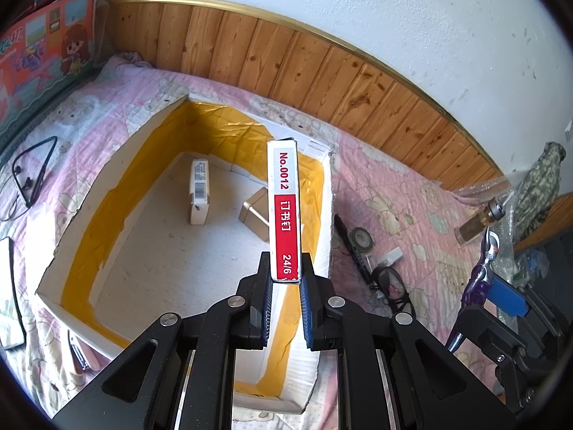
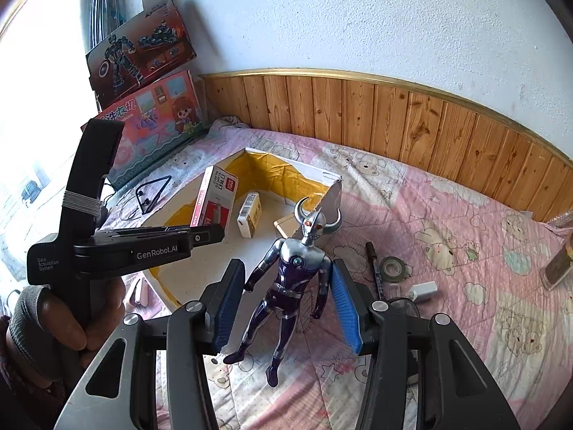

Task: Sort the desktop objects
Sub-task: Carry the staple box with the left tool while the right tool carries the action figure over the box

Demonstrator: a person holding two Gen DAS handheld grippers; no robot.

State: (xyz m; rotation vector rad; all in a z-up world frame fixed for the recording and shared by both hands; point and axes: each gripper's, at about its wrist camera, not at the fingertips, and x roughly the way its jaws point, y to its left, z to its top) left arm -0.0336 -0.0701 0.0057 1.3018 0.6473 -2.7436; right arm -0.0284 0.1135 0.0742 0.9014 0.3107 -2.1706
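Observation:
My left gripper (image 1: 285, 268) is shut on the lower end of a red and white staples box (image 1: 284, 200), which stands upright over the open white carton with yellow tape lining (image 1: 107, 193). Inside the carton lie a small white barcode box (image 1: 199, 190) and a small brown box (image 1: 256, 213). My right gripper (image 2: 286, 268) is shut on a silver and purple horned toy figure (image 2: 293, 272), its blue pads (image 2: 343, 304) against the arms, just right of the carton (image 2: 333, 193). The right wrist view also shows the left gripper (image 2: 211, 234) with the staples box (image 2: 215, 200).
On the pink bear-print bedspread right of the carton lie a black pen (image 2: 372, 268), a tape roll (image 2: 394, 267), a white plug (image 2: 422, 292), glasses (image 1: 392, 283) and a brown bottle (image 1: 476, 225). A black neckband earphone (image 1: 32, 175) lies left. Toy boxes (image 2: 157, 125) lean at the wall.

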